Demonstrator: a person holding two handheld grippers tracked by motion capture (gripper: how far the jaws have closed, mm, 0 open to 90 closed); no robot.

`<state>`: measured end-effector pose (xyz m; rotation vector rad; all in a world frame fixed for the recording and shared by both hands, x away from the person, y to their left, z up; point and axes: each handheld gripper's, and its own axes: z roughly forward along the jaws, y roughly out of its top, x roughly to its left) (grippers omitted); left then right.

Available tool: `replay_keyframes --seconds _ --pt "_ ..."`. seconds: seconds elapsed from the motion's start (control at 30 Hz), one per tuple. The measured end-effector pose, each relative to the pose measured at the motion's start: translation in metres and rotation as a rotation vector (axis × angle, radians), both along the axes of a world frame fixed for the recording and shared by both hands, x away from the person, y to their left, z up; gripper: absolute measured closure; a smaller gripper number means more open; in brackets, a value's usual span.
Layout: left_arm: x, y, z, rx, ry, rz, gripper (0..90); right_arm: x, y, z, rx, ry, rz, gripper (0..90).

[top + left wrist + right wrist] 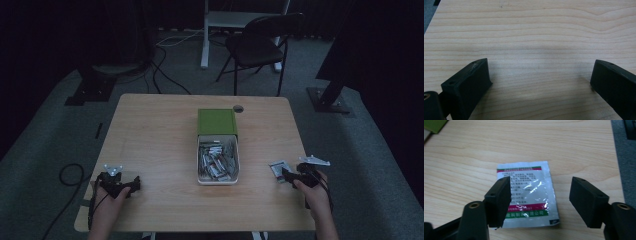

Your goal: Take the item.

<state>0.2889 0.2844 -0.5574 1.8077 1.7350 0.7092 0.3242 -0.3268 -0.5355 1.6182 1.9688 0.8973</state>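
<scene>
Our right hand-held gripper (540, 202) has its jaws apart over a flat sachet (529, 195), not pressing it. The sachet is glossy white foil with red and green bands, lying near the right edge of the wooden worktop (150, 150). Our left hand-held gripper (539, 82) stands apart over bare wood.

Printed matter, as I read it from my station: one sachet (529, 195), white and glossy, lying flat on the counter (574, 150). Face carries a red band and a green band at the top, a block of small dark print in what look like Chinese characters below, then a red band and a green band with white characters at the bottom. I can make out no single character, numeral or brand. In the high view the sachet (278, 169) is too small to read.
</scene>
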Motion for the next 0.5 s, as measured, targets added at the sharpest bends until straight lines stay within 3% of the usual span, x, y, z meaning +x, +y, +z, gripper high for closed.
replay_keyframes --seconds 0.2,0.3,0.5 --pt "-0.002 -0.001 0.0 0.002 0.002 -0.01 3.2 -0.003 0.01 0.005 -0.014 -0.032 0.052 28.4" --pt "-0.003 -0.002 0.0 0.002 0.002 -0.043 3.2 -0.005 0.018 0.006 0.008 -0.024 0.124 19.8" --pt "-0.006 -0.006 0.0 0.006 0.003 -0.131 3.2 -0.006 0.029 0.006 0.065 -0.035 0.182 17.5"
